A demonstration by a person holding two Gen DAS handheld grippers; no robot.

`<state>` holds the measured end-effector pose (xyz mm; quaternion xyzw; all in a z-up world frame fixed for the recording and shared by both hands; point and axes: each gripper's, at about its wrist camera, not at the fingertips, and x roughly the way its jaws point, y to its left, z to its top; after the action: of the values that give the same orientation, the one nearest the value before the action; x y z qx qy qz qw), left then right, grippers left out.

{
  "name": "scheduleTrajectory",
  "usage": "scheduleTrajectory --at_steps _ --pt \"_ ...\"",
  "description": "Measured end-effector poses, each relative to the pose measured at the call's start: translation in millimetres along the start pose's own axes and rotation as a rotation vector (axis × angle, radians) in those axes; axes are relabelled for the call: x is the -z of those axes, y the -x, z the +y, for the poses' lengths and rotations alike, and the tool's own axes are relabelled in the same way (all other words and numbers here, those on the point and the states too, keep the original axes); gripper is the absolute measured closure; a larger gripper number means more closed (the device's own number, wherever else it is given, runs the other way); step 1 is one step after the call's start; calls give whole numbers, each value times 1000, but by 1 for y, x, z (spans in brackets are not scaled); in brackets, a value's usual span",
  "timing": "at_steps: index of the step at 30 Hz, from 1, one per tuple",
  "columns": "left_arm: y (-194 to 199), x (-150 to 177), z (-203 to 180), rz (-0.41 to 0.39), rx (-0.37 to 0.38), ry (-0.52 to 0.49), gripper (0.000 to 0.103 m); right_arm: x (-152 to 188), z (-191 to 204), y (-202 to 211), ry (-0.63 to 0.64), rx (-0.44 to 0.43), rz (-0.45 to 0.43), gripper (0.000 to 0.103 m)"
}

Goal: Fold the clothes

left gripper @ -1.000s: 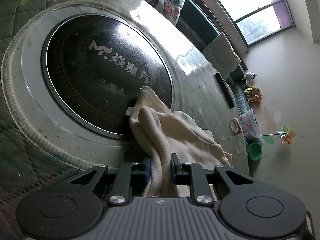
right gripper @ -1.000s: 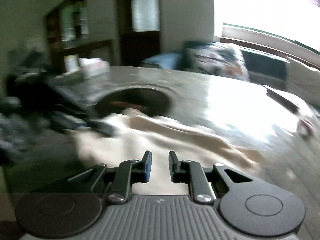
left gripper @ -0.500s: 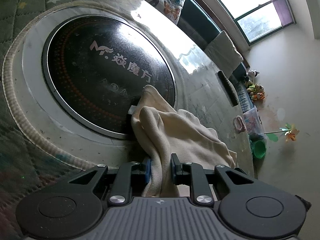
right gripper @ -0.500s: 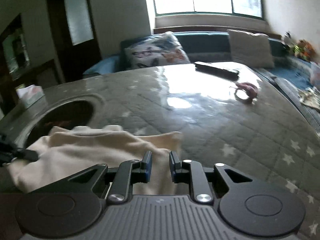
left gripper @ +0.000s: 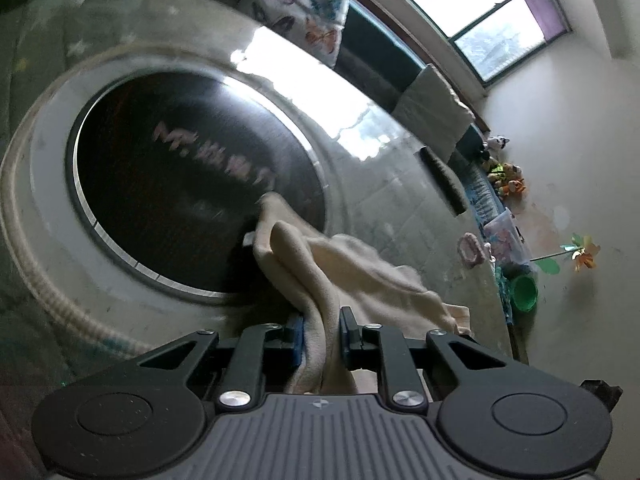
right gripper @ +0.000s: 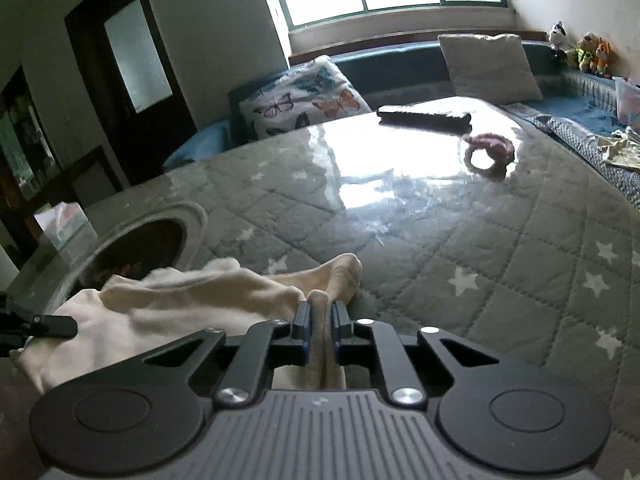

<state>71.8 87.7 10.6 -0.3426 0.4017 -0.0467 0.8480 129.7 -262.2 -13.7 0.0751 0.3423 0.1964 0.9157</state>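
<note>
A cream garment (left gripper: 352, 268) lies bunched on the quilted table, partly over the round black induction plate (left gripper: 192, 184). My left gripper (left gripper: 321, 334) is shut on a thick fold of it. In the right wrist view the same cream garment (right gripper: 168, 308) spreads to the left, and my right gripper (right gripper: 320, 326) is shut on a fold at its right end. The left gripper's finger (right gripper: 44, 326) shows at that view's left edge, on the cloth.
The table has a grey star-quilted cover (right gripper: 500, 264) under glossy film. A black remote (right gripper: 424, 118) and a pink ring-shaped object (right gripper: 490, 152) lie at the far side. A tissue box (right gripper: 64, 224) stands far left. Sofa with pillows (right gripper: 304, 100) behind.
My right gripper has swung round to the garment's right end and closed on a fold. My left gripper keeps its hold and has lifted slightly, its view now blurred by motion.
</note>
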Motion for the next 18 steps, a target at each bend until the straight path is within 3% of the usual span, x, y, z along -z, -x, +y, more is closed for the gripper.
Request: scheduleTrajectory --at_steps 7,18 --pt "-2 -16 -49 -23 30 -139 86 -16 0 32 18 17 -94 95" --pt "-50 -33 -132 6 100 -301 86 -54 -43 65 23 177 -201 95"
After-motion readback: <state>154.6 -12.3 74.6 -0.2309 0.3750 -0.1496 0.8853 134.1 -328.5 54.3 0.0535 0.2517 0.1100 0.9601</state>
